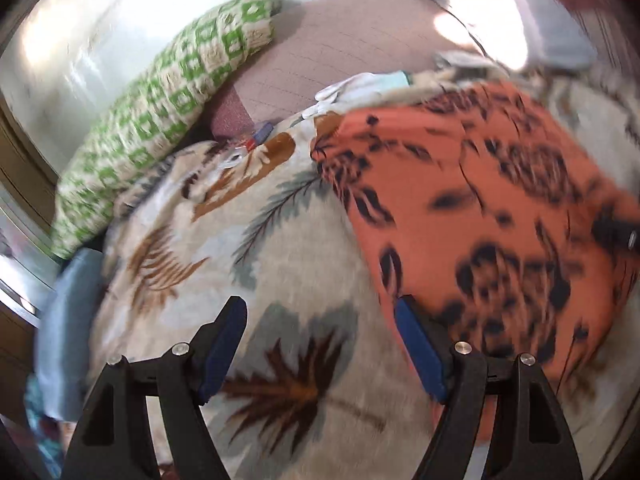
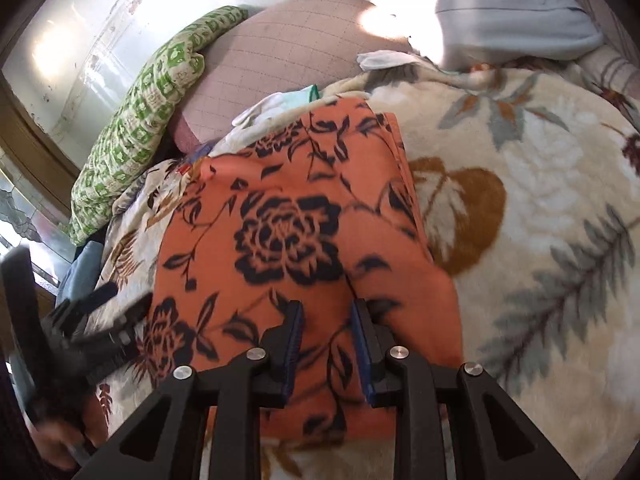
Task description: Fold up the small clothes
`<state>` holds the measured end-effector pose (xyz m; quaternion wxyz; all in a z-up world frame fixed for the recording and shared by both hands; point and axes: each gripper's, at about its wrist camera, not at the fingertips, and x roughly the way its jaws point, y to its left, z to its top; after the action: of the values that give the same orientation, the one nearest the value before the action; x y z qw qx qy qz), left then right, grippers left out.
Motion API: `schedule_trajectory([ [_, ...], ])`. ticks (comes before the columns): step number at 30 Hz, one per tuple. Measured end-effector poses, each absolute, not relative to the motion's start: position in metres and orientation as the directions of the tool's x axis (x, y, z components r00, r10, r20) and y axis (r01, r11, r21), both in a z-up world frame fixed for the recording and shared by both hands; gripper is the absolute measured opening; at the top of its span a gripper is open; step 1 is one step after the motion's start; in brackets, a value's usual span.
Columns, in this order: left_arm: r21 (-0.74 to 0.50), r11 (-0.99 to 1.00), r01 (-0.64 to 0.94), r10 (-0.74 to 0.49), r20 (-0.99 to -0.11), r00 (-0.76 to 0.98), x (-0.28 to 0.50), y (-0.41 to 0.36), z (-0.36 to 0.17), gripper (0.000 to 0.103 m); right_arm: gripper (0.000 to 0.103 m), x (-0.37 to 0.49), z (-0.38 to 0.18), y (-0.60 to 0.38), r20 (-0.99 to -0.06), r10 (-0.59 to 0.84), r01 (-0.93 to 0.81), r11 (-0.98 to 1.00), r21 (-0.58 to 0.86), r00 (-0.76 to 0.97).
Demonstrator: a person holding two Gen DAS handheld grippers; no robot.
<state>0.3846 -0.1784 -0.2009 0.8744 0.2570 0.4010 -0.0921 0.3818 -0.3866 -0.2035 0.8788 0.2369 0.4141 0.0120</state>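
Observation:
An orange garment with a black flower print (image 2: 288,216) lies folded on a cream leaf-print blanket (image 2: 520,208). It also shows at the right of the left wrist view (image 1: 480,200), blurred. My left gripper (image 1: 320,312) is open wide and empty, just above the blanket at the garment's left edge; its right finger (image 1: 420,348) is beside that edge. My right gripper (image 2: 326,320) hovers over the garment's near part, jaws a narrow gap apart with the cloth seen between them; no grip shows. The left gripper appears blurred at the left of the right wrist view (image 2: 92,320).
A green-and-white patterned pillow (image 1: 160,108) lies at the far left against a white wall. A pink quilted sheet (image 2: 280,52) and light blue bedding (image 2: 512,20) lie at the back. White and pale green small clothes (image 2: 280,104) sit behind the orange garment.

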Motion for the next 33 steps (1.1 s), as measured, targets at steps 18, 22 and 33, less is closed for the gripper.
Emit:
schedule_trajectory([
  [18,0.204,0.938,0.278,-0.070,-0.677,0.733,0.357,-0.168,-0.158,0.072,0.028,0.362,-0.184,-0.337,-0.610,0.319,-0.017,0.894,0.448,0.726],
  [22,0.167,0.942,0.291,-0.082,-0.725,0.683,0.374,-0.173,-0.175,0.072,0.029,0.379,-0.205,-0.337,-0.652,0.353,0.008,0.876,0.483,0.671],
  [33,0.205,0.938,0.280,-0.051,-0.716,0.696,0.377,-0.177,-0.187,0.072,0.028,0.389,-0.209,-0.346,-0.635,0.418,0.008,0.831,0.556,0.650],
])
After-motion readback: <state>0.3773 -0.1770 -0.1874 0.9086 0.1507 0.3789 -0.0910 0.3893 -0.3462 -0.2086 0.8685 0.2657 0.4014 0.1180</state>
